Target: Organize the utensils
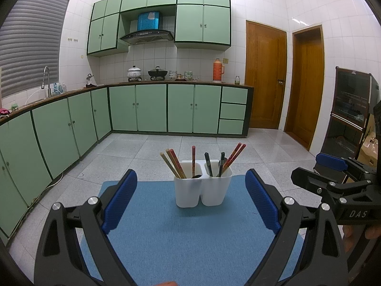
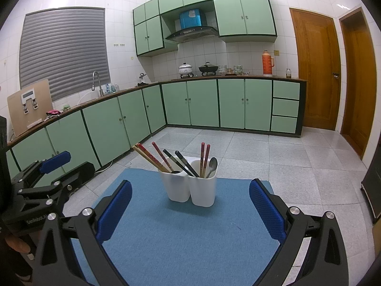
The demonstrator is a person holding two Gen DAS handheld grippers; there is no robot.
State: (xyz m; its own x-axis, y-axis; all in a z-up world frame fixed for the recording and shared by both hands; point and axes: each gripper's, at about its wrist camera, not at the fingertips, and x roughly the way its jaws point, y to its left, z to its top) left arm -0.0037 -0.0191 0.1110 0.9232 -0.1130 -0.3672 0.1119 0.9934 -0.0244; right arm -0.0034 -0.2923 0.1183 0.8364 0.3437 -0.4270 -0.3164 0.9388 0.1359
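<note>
Left gripper [image 1: 190, 200]: jaws spread wide with nothing between them; its blue pads [image 1: 119, 202] frame the two cups from either side, well short of them, above the near part of the mat. In the right wrist view it shows at the far left edge [image 2: 57, 166], seen from the side.
Right gripper [image 2: 190, 208]: likewise wide apart and empty, blue pads [image 2: 266, 208] either side of the cups without touching. In the left wrist view it shows at the far right [image 1: 326, 166], a hand [image 1: 362, 234] wrapped round its handle.
White cups [image 1: 202, 190]: two tall white plastic holders standing upright, side by side and touching, near the far edge of the mat.
Left cup [image 2: 175, 186]: holds several wooden and red chopsticks [image 2: 148, 156] leaning to the left, plus a dark spoon bowl [image 1: 197, 176] just showing at the rim.
Right cup [image 2: 202, 190]: holds a pair of red chopsticks [image 2: 204, 159], black chopsticks [image 2: 182, 163] leaning left over the shared rim, and a metal spoon [image 2: 212, 165] standing bowl-up.
Blue mat [image 1: 178, 238]: a felt-like rectangle under the cups, lying flat.
Floor [image 2: 273, 157]: pale speckled tiles beyond the mat.
Kitchen: green cabinets [image 1: 152, 107] along two walls, a counter with pots and an orange thermos [image 1: 218, 70], two wooden doors [image 1: 265, 78] at the right.
</note>
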